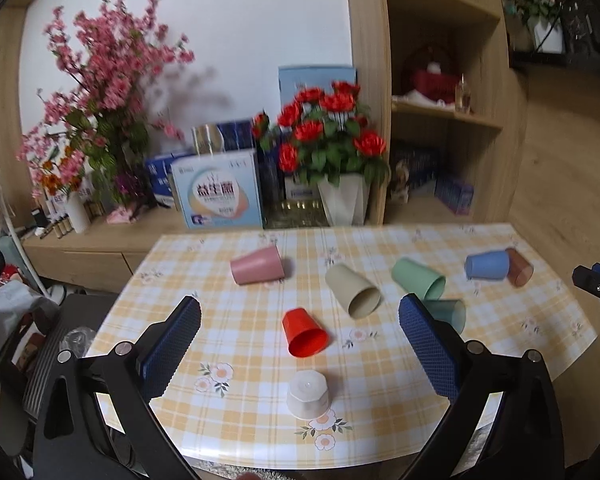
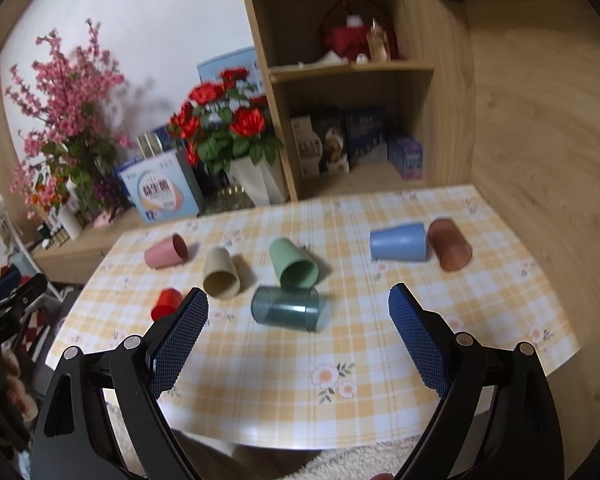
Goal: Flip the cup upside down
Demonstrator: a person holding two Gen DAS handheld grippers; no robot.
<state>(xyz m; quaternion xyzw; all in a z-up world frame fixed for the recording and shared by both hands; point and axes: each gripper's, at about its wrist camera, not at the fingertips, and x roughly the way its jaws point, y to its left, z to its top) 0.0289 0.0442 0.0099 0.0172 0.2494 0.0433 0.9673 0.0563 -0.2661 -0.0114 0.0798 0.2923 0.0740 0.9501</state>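
One white cup (image 1: 308,394) inverted, seven cups tipped

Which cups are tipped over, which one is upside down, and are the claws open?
White cup: upside down, standing on its rim.
Red cup: on its side.
Beige cup: on its side.
Pink cup: on its side.
Green cup: on its side.
Clear teal cup: on its side.
Blue cup: on its side.
Clear brown cup: on its side.
Left claw: open, empty.
Right claw: open, empty.
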